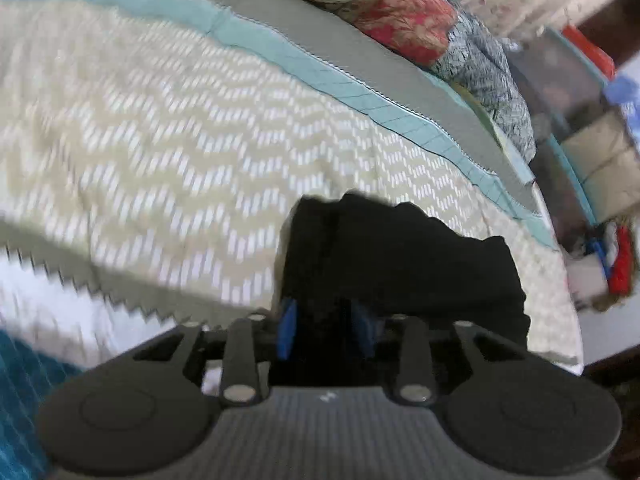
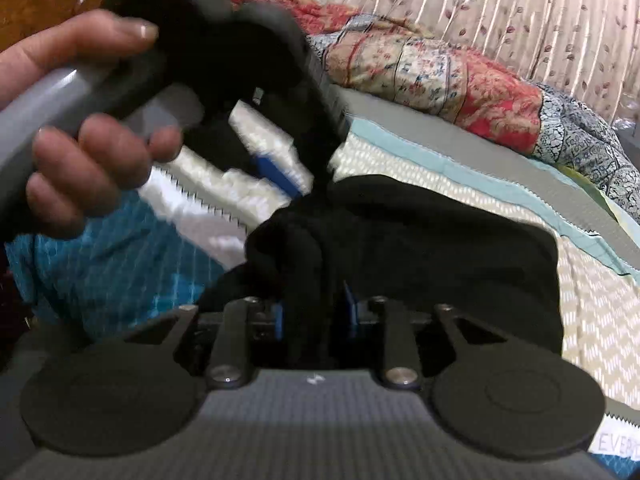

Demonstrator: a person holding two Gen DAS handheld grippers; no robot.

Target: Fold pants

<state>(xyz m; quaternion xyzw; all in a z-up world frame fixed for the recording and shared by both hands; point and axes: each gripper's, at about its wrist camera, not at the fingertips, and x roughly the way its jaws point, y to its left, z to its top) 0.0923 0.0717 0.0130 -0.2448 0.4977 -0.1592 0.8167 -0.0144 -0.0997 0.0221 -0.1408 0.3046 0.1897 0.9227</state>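
Right gripper [image 2: 312,316]: your blue pads part-open, bunched black pants [image 2: 420,240] between; grip unclear.
Left gripper [image 1: 326,330]: same, blurred.
Pants: soft heap on chevron-woven bedspread [image 1: 160,140].

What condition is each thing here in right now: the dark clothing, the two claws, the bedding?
Black fabric pants: folded into a thick bundle, lying on the bed.
Left claw: blue pads part-open, black cloth between them; grip unclear.
Right claw: blue pads part-open around a bunched fold; grip unclear.
Cream zigzag-patterned bedspread: spread flat under the pants.
Floral quilts: heaped along the far edge.
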